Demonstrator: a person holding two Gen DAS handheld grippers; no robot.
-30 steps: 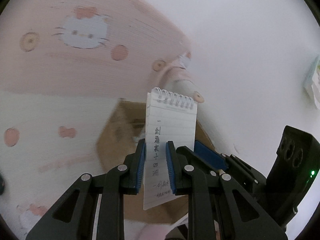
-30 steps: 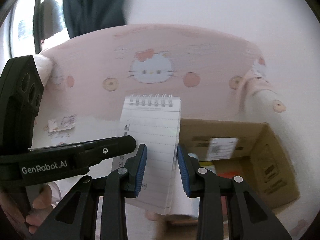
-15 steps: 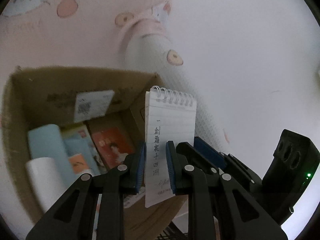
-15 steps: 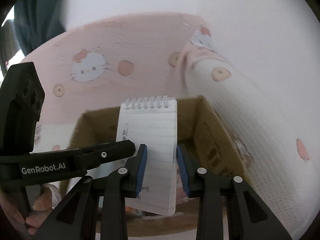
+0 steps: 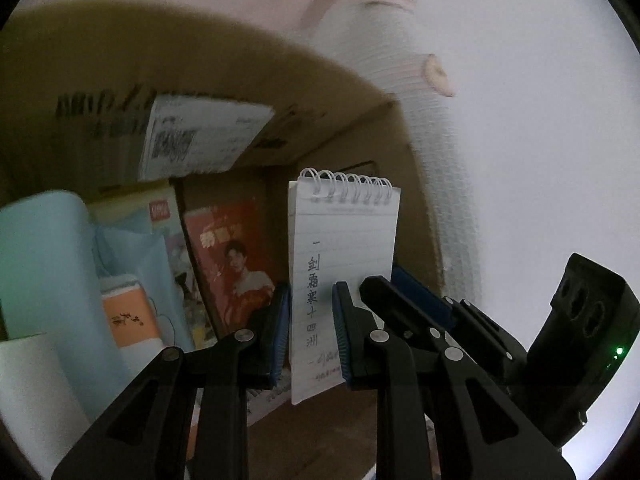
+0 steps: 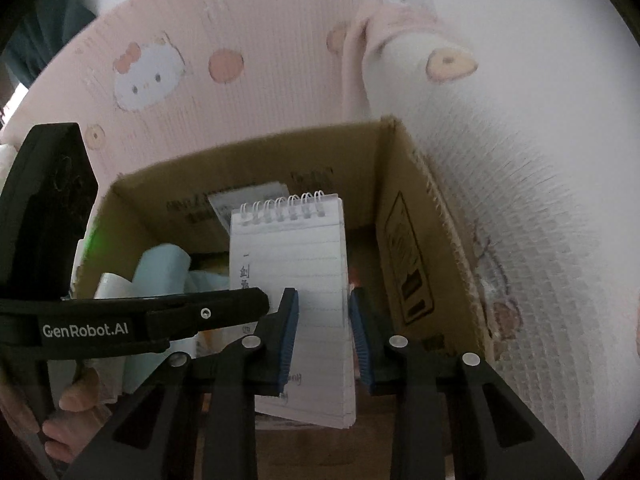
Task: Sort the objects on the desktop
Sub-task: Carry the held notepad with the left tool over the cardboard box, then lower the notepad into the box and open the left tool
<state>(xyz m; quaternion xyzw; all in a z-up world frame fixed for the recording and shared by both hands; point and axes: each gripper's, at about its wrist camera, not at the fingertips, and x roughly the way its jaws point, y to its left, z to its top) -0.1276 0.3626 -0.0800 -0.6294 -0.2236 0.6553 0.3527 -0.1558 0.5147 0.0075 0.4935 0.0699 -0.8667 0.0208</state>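
Observation:
A small white spiral notepad (image 5: 344,232) with handwritten characters stands upright between the blue pads of my left gripper (image 5: 311,292), which is shut on its lower part. My right gripper (image 6: 323,296) has the same notepad (image 6: 288,256) between its jaws. They are closing, and the right pad meets the notepad's edge. The left gripper (image 6: 256,300) reaches in from the left in the right wrist view. The notepad hangs over the right inner side of an open cardboard box (image 6: 248,160).
Inside the cardboard box (image 5: 100,80) lie a pale blue roll (image 5: 44,264), a red booklet with a portrait (image 5: 232,264) and an orange card (image 5: 128,316). Pink cat-print cloth (image 6: 240,28) surrounds the box. A person's hand (image 6: 68,408) grips the left handle.
Both grippers have carried the notepad from above the pink cloth down over the box, which now fills the left view. The right jaws have narrowed slightly around the notepad.

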